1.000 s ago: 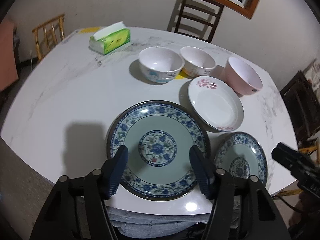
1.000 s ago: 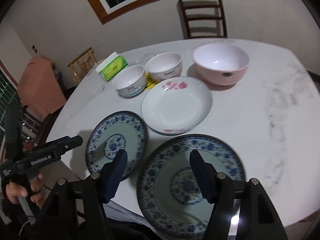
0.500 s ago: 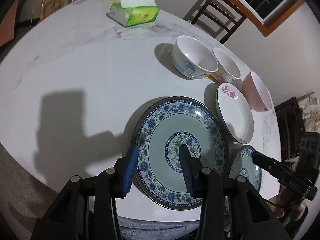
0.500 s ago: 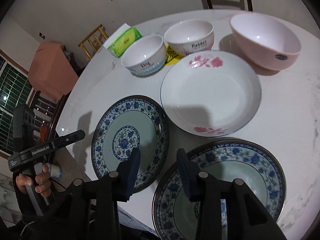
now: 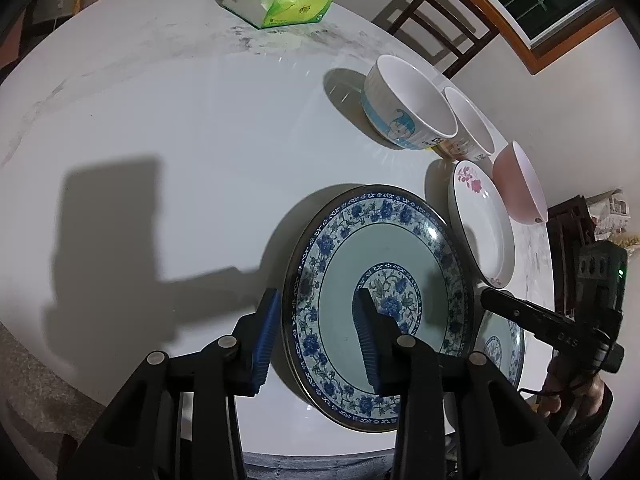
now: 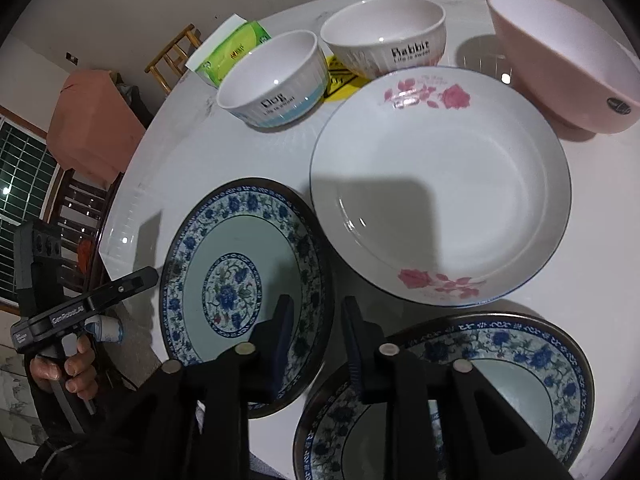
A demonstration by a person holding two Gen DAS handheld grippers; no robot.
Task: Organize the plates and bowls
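Note:
The large blue-flowered plate [image 5: 400, 264] lies near the table's front edge. My left gripper [image 5: 318, 294] straddles its left rim with closing jaws: one finger is outside the rim, the other over the plate, and a gap shows on both sides. The small blue-flowered plate [image 6: 232, 276] lies beside it. Its right rim sits between the closing jaws of my right gripper [image 6: 317, 302], with no pad pressing. Behind the two plates stand a white rose plate [image 6: 440, 200], a pink bowl [image 6: 560, 80] and two white bowls [image 6: 272, 80] [image 6: 384, 40].
A green tissue pack [image 5: 280, 4] lies at the far side of the white marble table [image 5: 180, 120]. A dark wooden chair [image 5: 440, 12] stands behind it. A hand [image 6: 76, 364] holds the left gripper's handle off the table edge.
Both grippers came down and closer to the blue plates. Their jaws narrowed, so that each now has a plate rim between its fingers.

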